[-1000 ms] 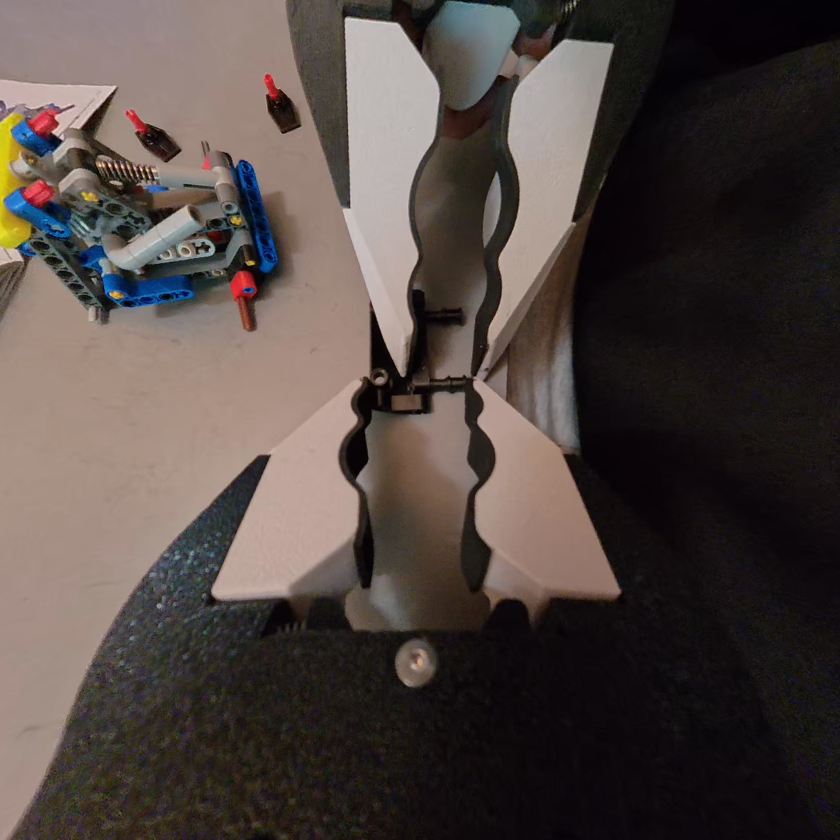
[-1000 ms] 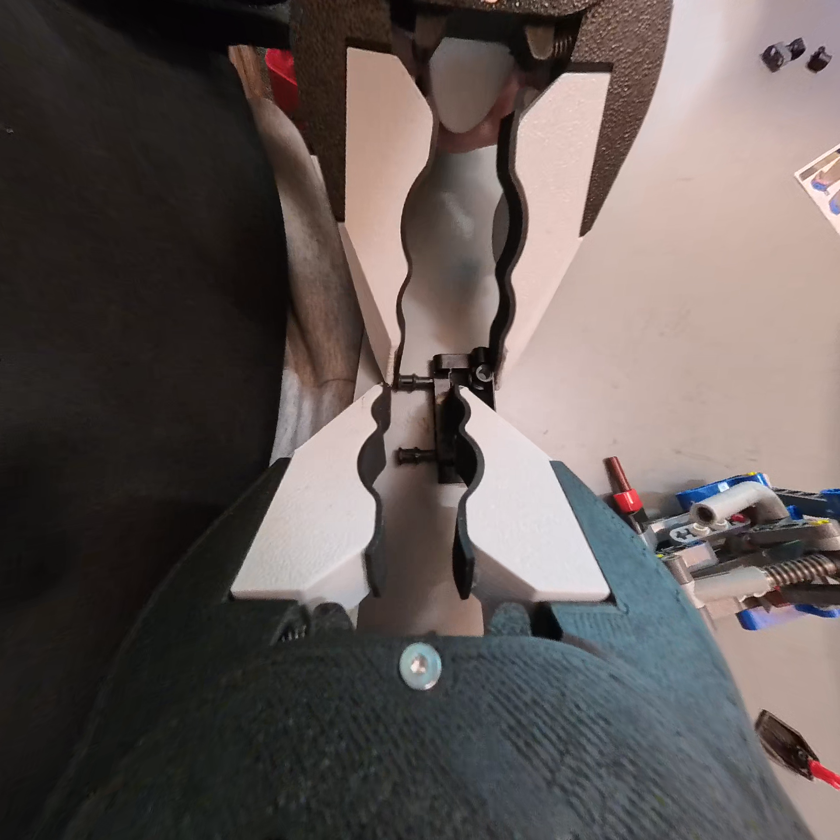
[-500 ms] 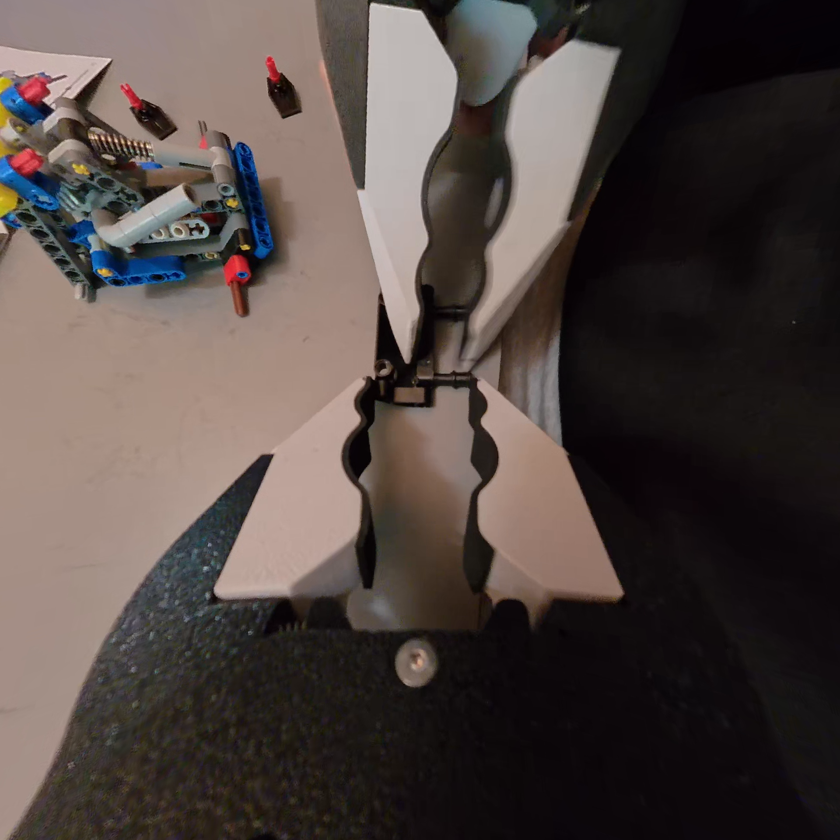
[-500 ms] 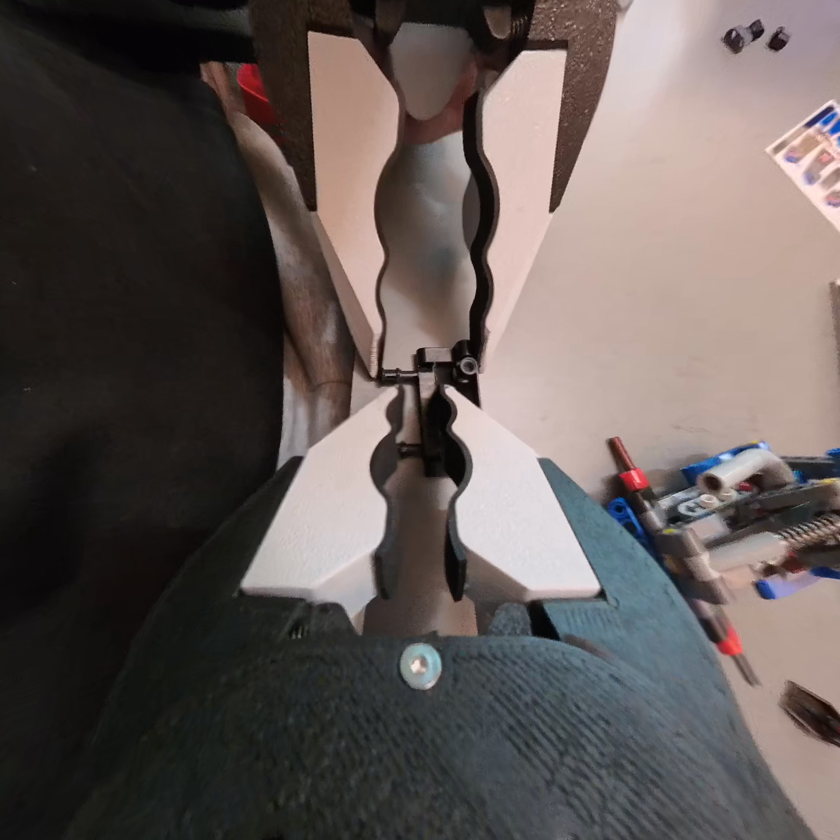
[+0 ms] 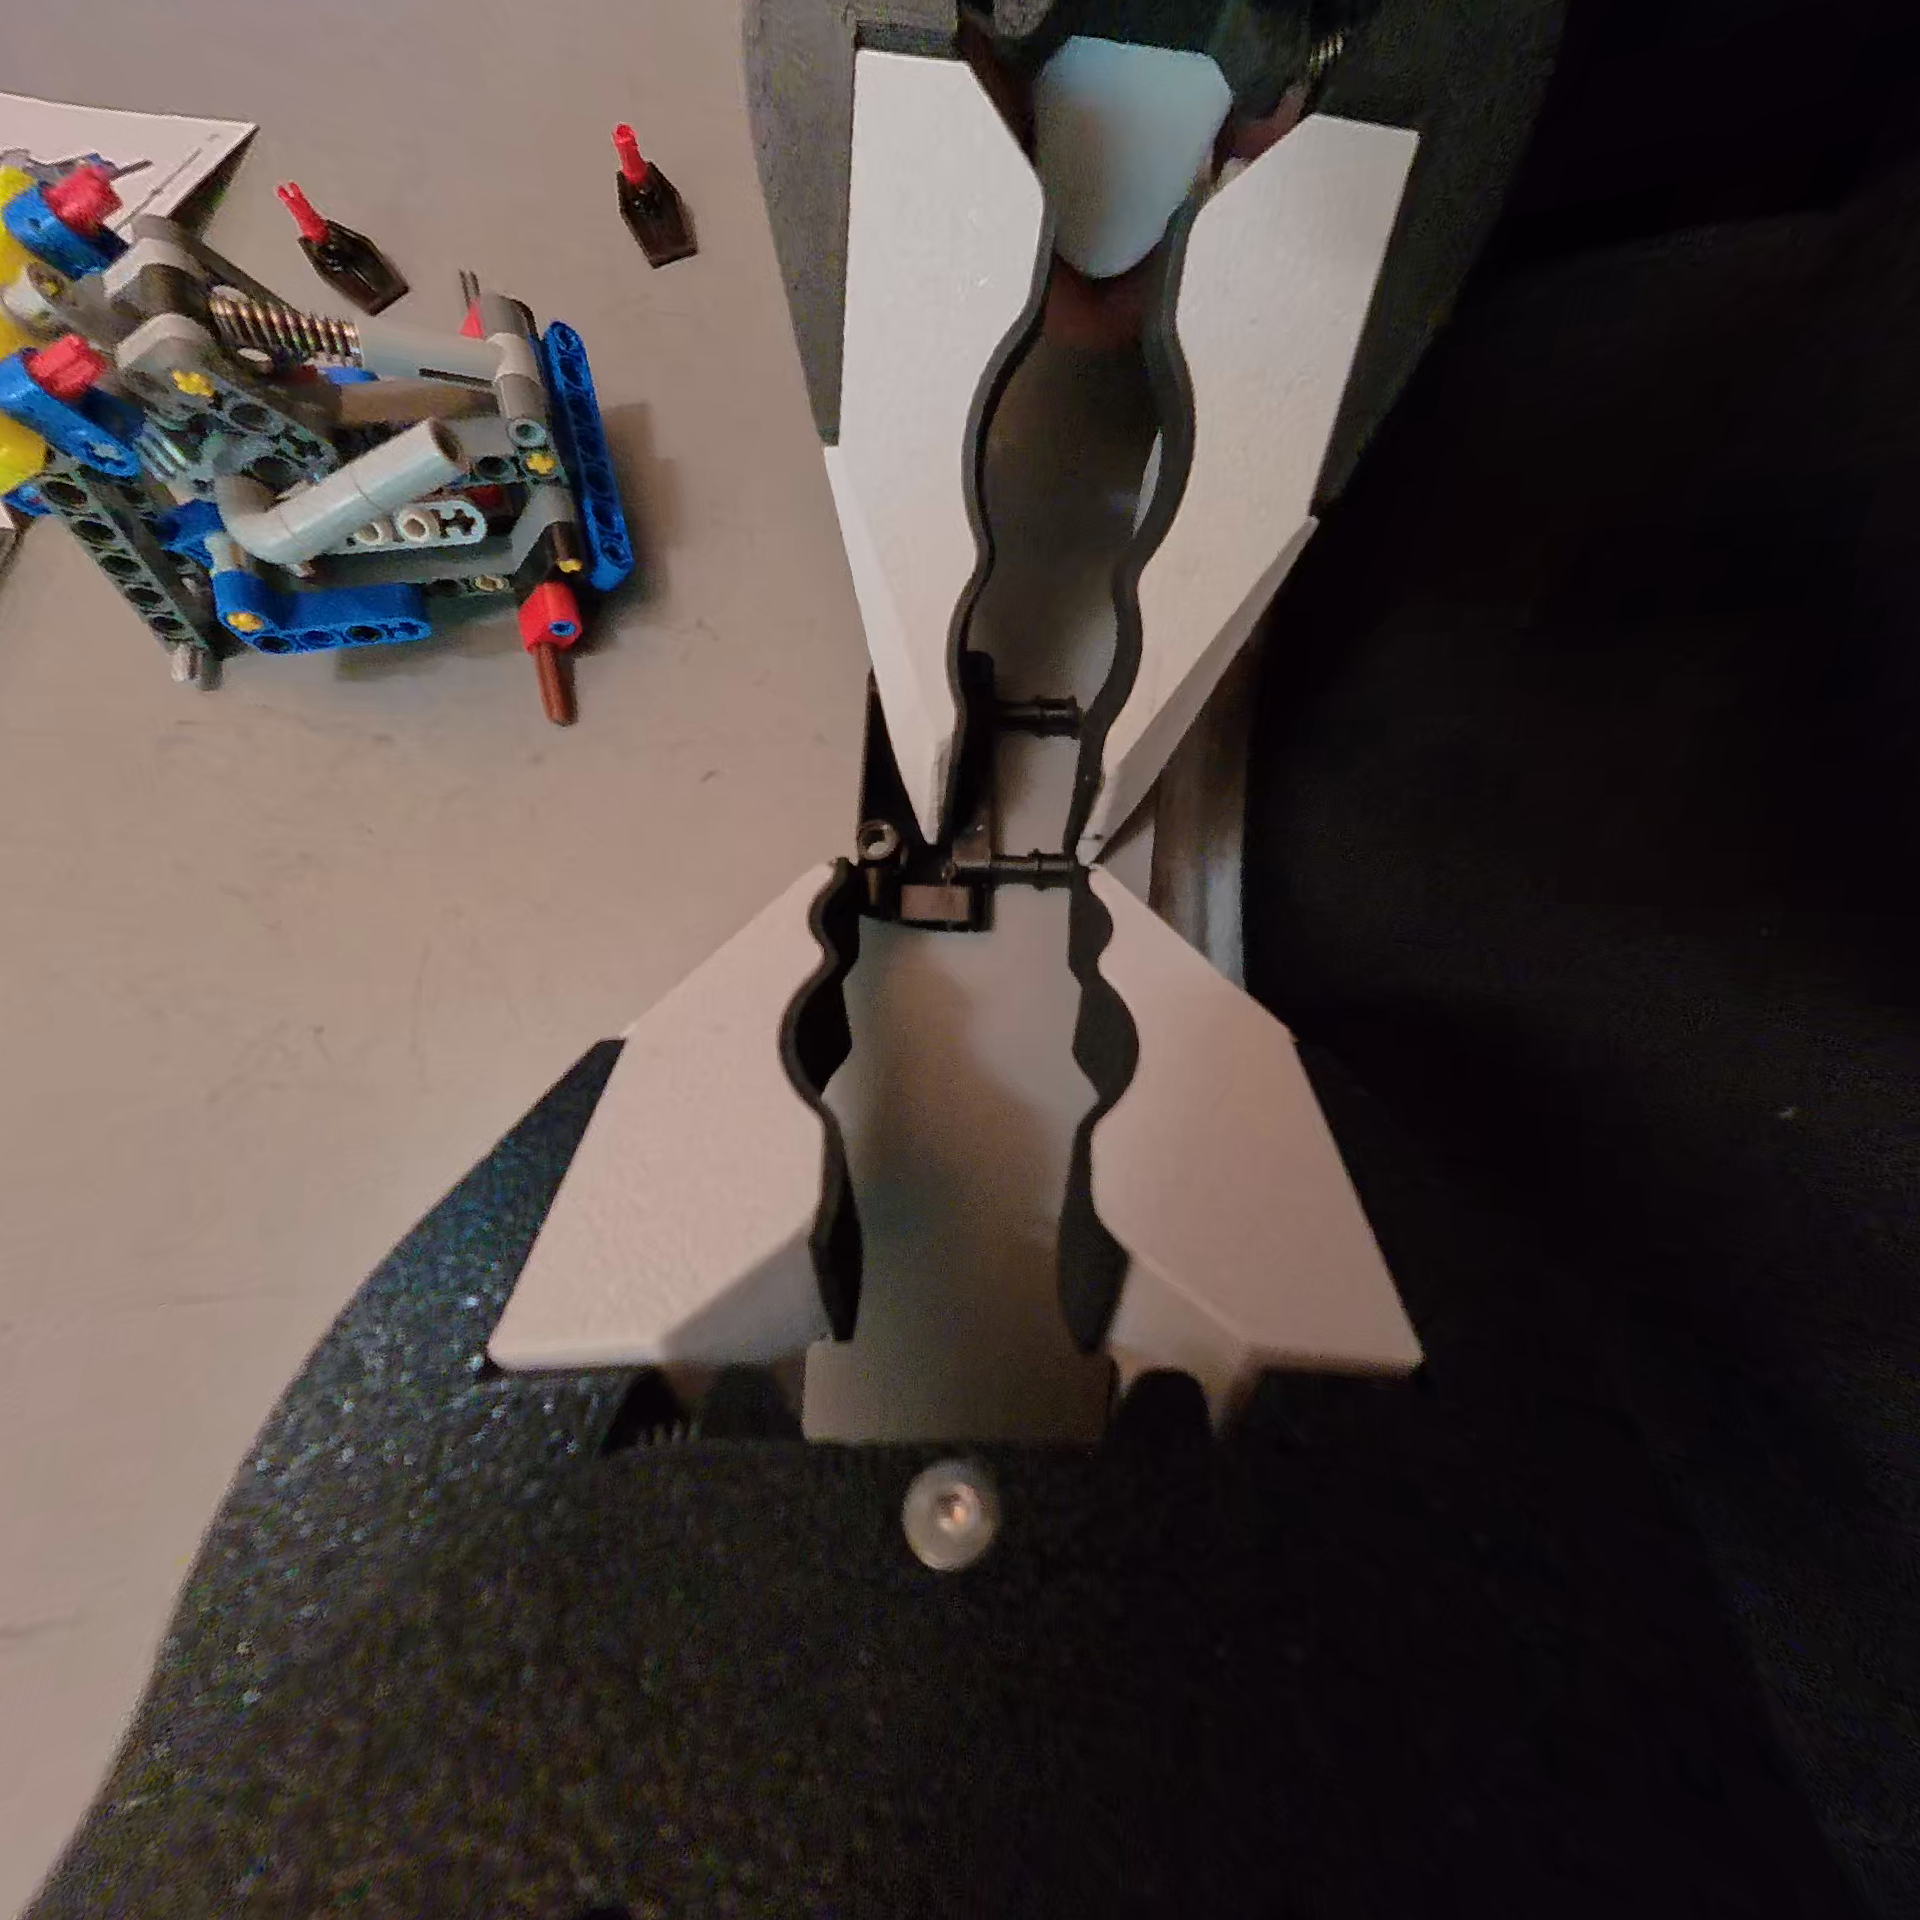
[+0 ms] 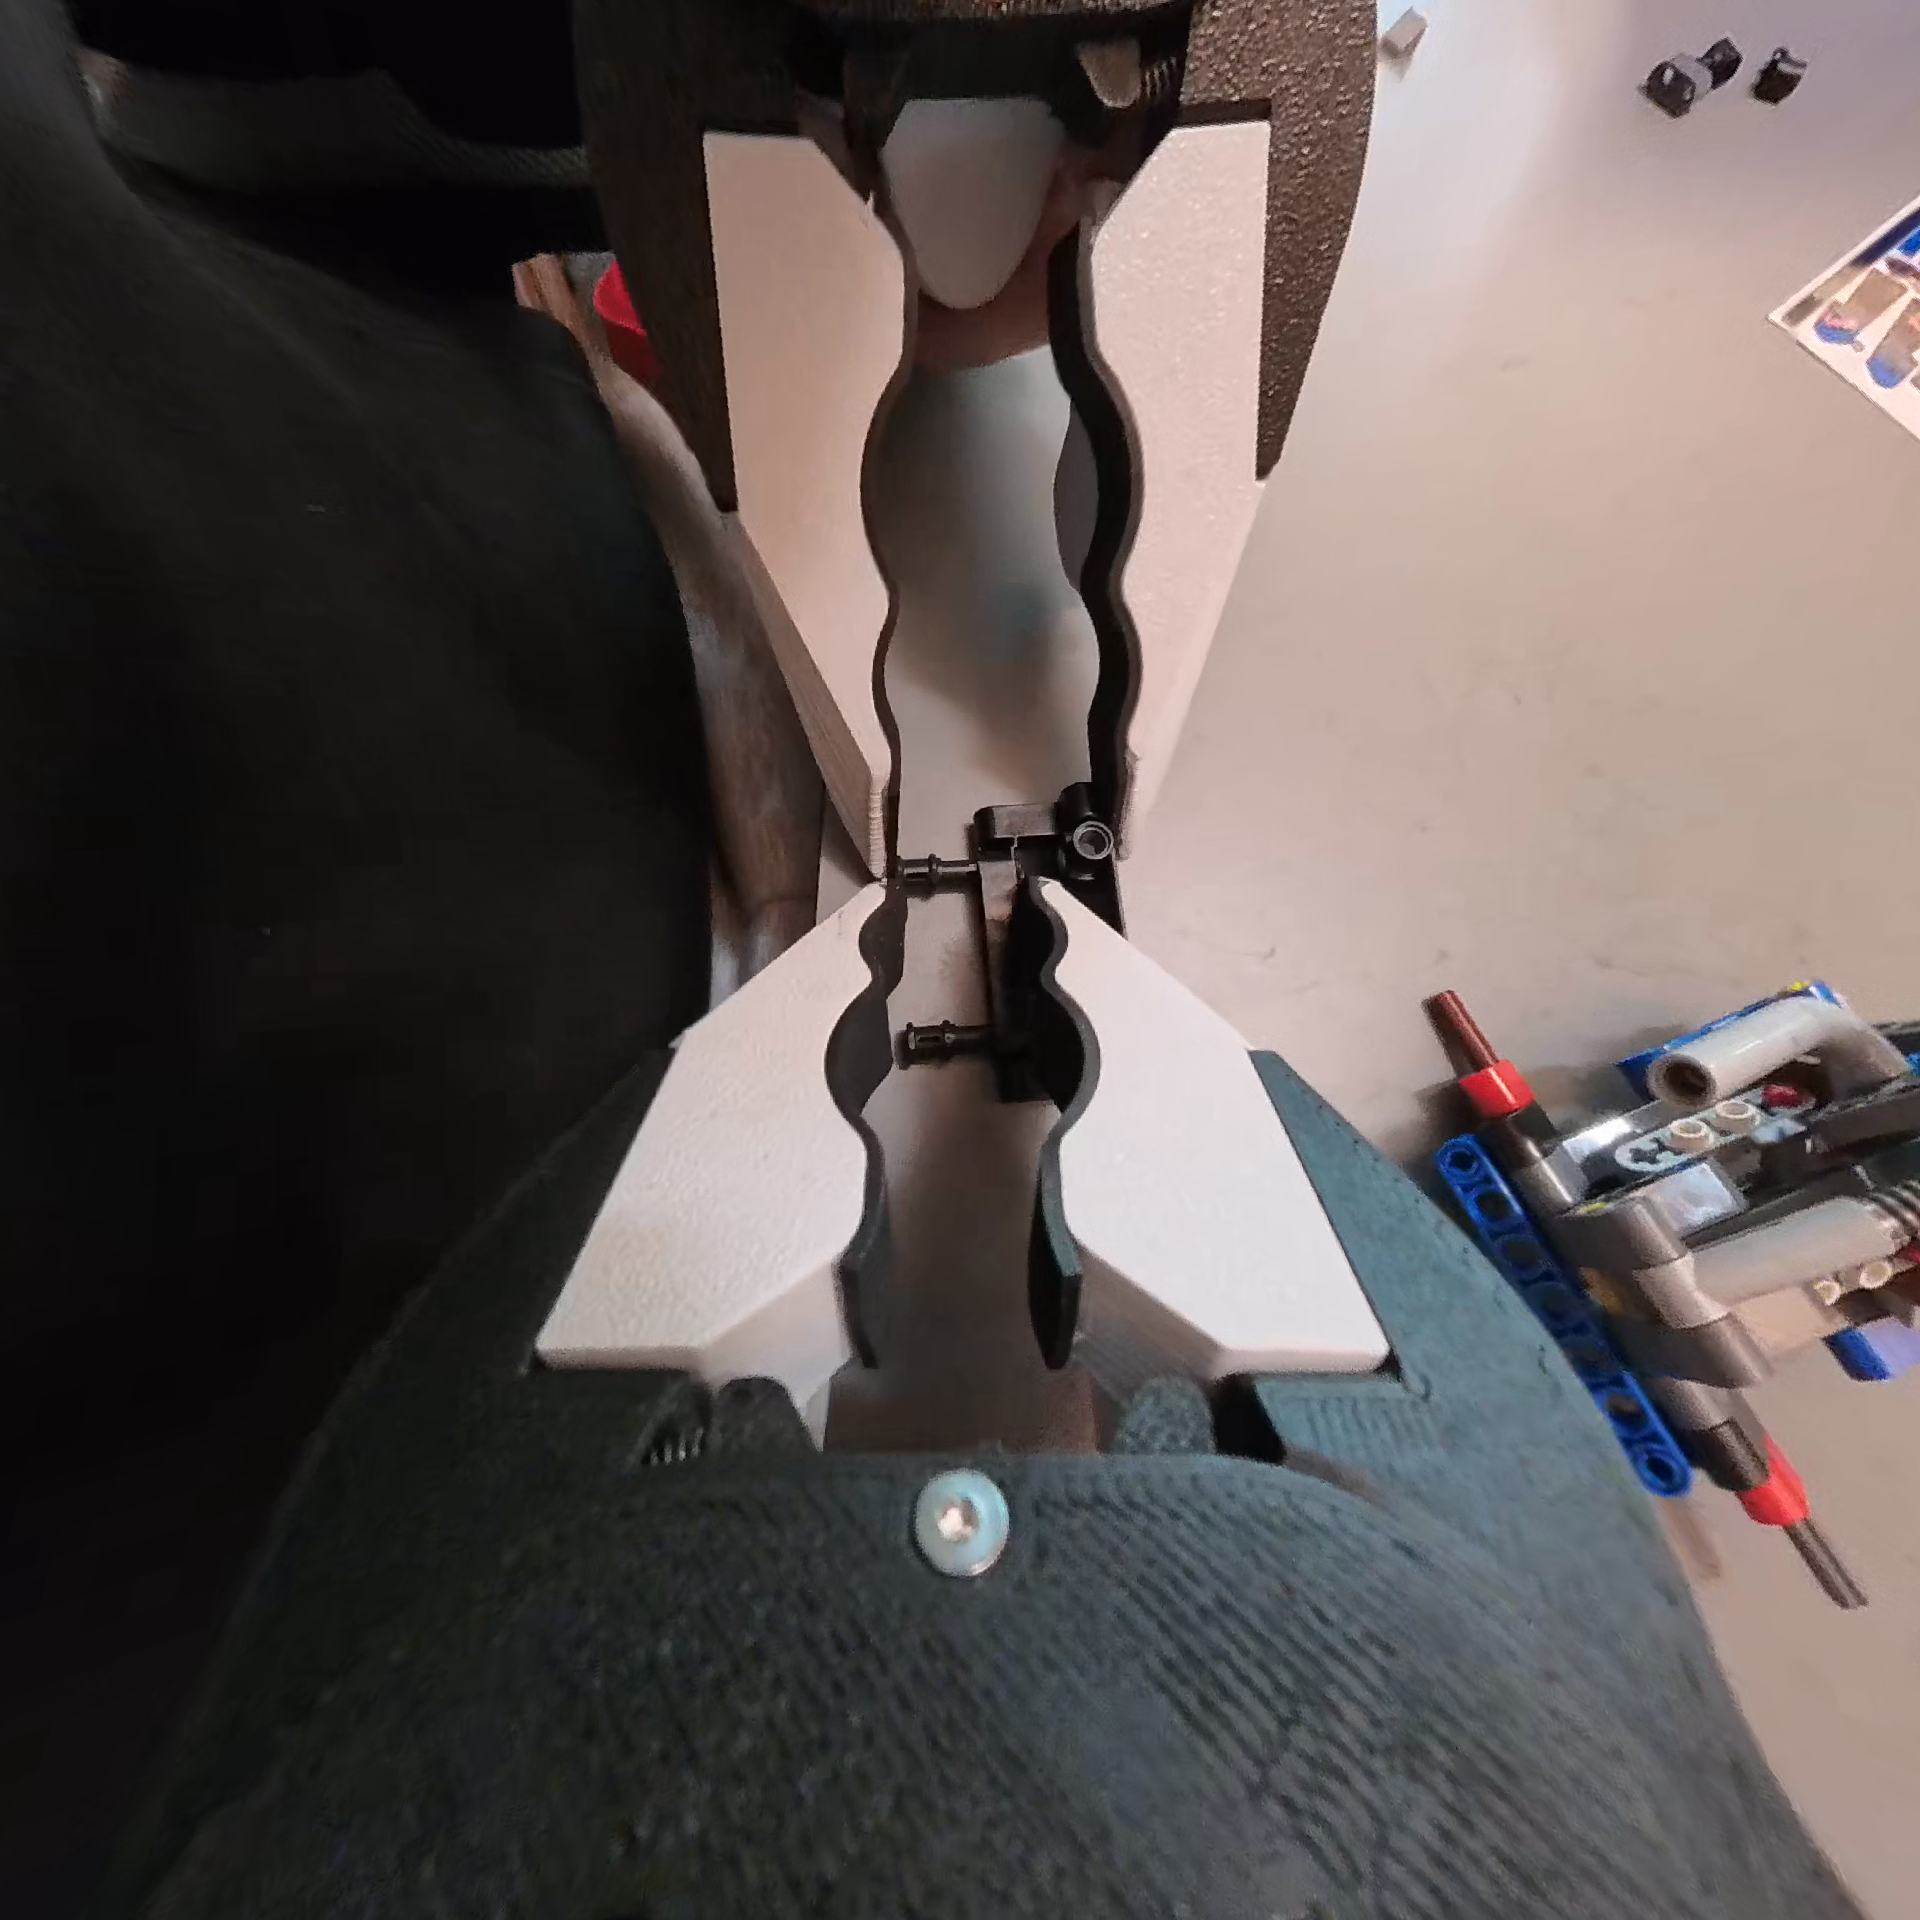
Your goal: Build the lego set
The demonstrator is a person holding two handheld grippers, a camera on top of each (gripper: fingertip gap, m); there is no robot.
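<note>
Two grippers' fingers pinch one black pinned part [image 5: 940, 894]; loose black connectors [image 6: 1714, 73] only right view.

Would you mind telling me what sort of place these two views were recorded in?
Probably a hobby or work table for building-brick kits: a plain grey tabletop carries a half-built blue-and-grey beam model with a metal spring, loose small black pieces with red pins, and a printed instruction sheet.
</note>
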